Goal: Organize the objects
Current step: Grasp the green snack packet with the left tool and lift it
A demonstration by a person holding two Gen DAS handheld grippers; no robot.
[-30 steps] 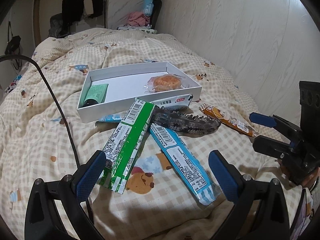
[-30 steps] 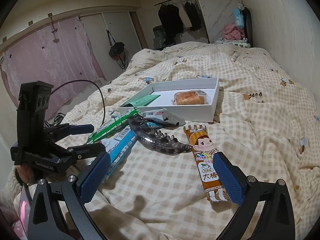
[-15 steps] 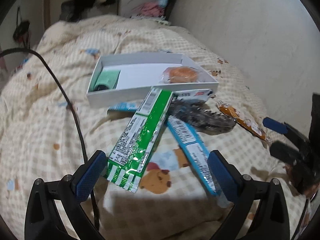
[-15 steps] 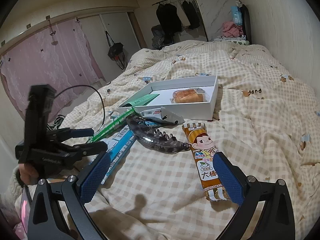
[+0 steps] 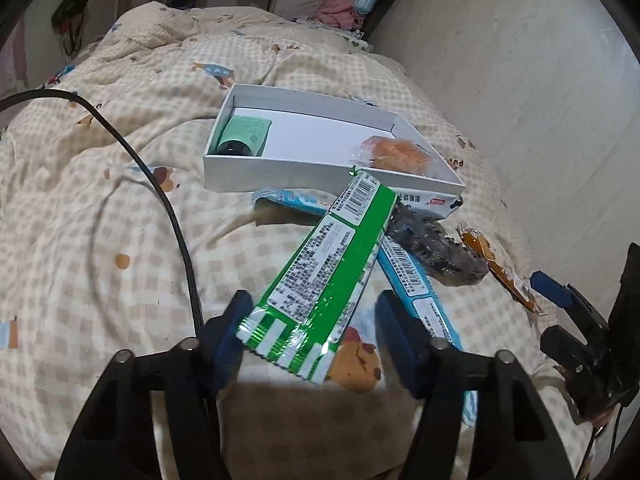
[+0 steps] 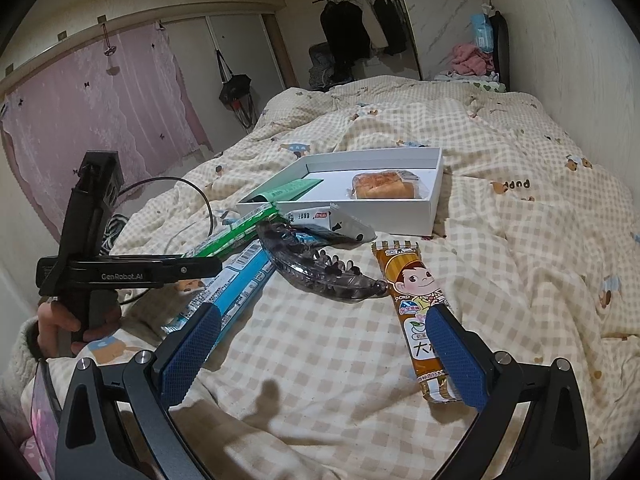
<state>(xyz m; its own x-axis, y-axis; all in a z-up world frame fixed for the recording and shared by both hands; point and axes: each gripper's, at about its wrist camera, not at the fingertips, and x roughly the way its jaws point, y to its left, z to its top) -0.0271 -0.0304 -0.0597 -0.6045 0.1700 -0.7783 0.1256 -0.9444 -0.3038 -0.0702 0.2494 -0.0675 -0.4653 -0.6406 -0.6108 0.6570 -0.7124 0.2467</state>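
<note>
A: Where is the left hand-held gripper [image 5: 316, 334]?

B: Over the near end of the green packet [image 5: 320, 272], which lies slanting on the bed [image 5: 100, 240], just in front of the white box [image 5: 280, 176]. Its jaws have just been closing. The packet's striped end sits between the blue pads; the left pad seems to touch its edge, while a gap shows at the right pad, so it does not look gripped.

A: And the right hand-held gripper [image 6: 320, 356]?

B: Jaws wide, nothing between them. It hangs over bare quilt in front of the box; its right pad overlaps the near end of the brown cartoon snack bar [image 6: 416, 312].

A: What else lies by the box?

B: A blue packet [image 5: 416, 292] runs under the green one. A dark clear hair claw [image 6: 320, 272] lies across them, between the blue packet and the brown bar. A small white carton [image 6: 332, 222] leans at the box's front wall.

A: Inside the box?

B: A green tube [image 5: 244, 136] at its left end, a wrapped bun [image 6: 380, 186] at its right.

A: Anything of the person?

B: A hand [image 6: 72, 320] around the left gripper's handle.
</note>
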